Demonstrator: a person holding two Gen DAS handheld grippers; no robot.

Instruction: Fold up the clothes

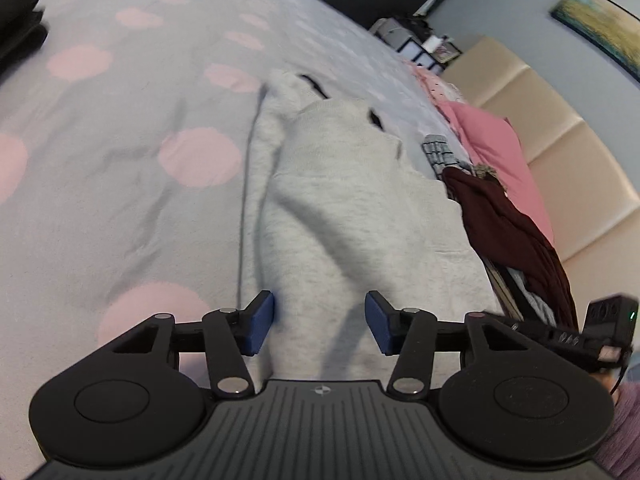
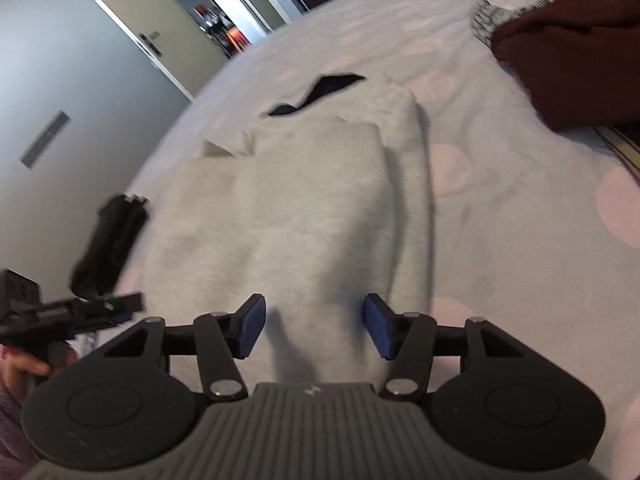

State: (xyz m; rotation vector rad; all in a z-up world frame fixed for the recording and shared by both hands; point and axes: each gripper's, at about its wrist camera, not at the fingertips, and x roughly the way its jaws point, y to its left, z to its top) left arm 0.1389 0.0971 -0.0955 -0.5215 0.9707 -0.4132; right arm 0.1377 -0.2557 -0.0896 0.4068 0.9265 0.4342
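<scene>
Bedroom light falls on a wide bed covered by a pale grey bedspread with large pink dots (image 1: pixel 120 128), which fills most of both wrist views and serves as the folding surface. A beige padded headboard (image 1: pixel 560 168) runs down the right side of the left wrist view, with a framed painting (image 1: pixel 600 28) above it in the upper right corner.

Lying in the centre of each view is the light grey knitted sweater with a dark inner collar (image 1: pixel 340 184). It looks partly folded: a ribbed panel lies doubled over the body, and the dark collar opening shows at the far end, toward the top of the frame. I judge this narrow lengthwise shape to be a sleeve or side already turned inward.

The left gripper (image 1: pixel 319 322) hangs over the sweater's near edge at the bottom centre, its blue pads spread apart with only cloth below, pinching nothing. The right gripper (image 2: pixel 313 326) sits the same way in its own view, blue pads apart and empty. Both seem poised side by side at the near hem, likely to take it for the next fold.

A dark maroon garment (image 1: pixel 508 216) and a pink cloth (image 1: pixel 492 140) wait in a heap at the right, kept clear of the working area.
</scene>
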